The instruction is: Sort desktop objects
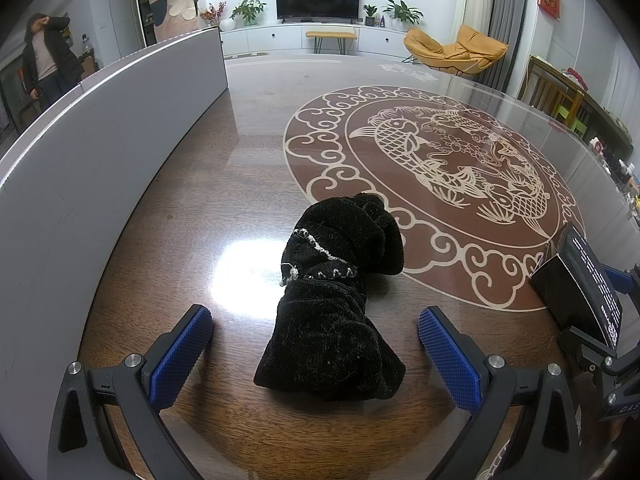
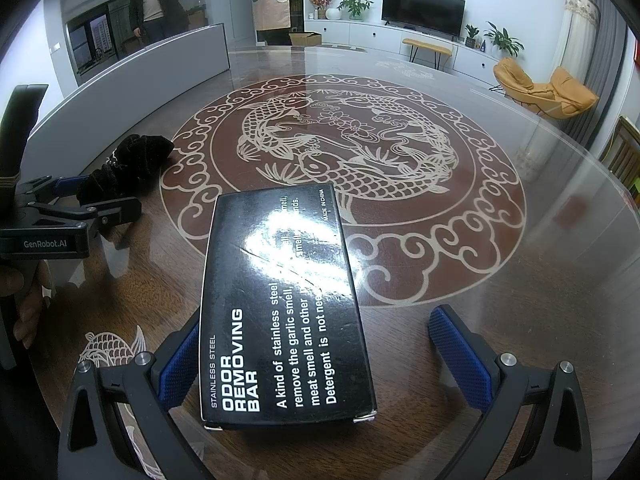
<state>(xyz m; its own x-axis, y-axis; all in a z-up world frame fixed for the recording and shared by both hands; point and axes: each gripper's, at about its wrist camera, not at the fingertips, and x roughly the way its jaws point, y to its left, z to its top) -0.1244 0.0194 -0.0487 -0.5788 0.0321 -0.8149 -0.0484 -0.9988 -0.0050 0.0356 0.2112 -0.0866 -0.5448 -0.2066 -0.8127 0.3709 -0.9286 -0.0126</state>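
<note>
A crumpled black velvet cloth (image 1: 336, 300) with pale stitching lies on the dark wooden table (image 1: 240, 160). My left gripper (image 1: 316, 320) stands open, its blue pads on either side of the cloth's near end and not touching it. A black box (image 2: 280, 312) printed "ODOR REMOVING BAR" lies between the pads of my right gripper (image 2: 316, 320), which is open. The left pad touches the box's edge; the right pad is well apart. The box (image 1: 576, 292) also shows at the right edge of the left wrist view. The cloth (image 2: 132, 164) and left gripper (image 2: 100, 196) appear at the far left.
A long grey panel (image 1: 100, 160) stands upright along the table's left side. A round fish inlay (image 2: 344, 184) fills the table's middle under glass. Two people (image 1: 48, 56) stand beyond the panel. A yellow chair (image 1: 456, 50) and a TV (image 1: 318, 0) sit far behind.
</note>
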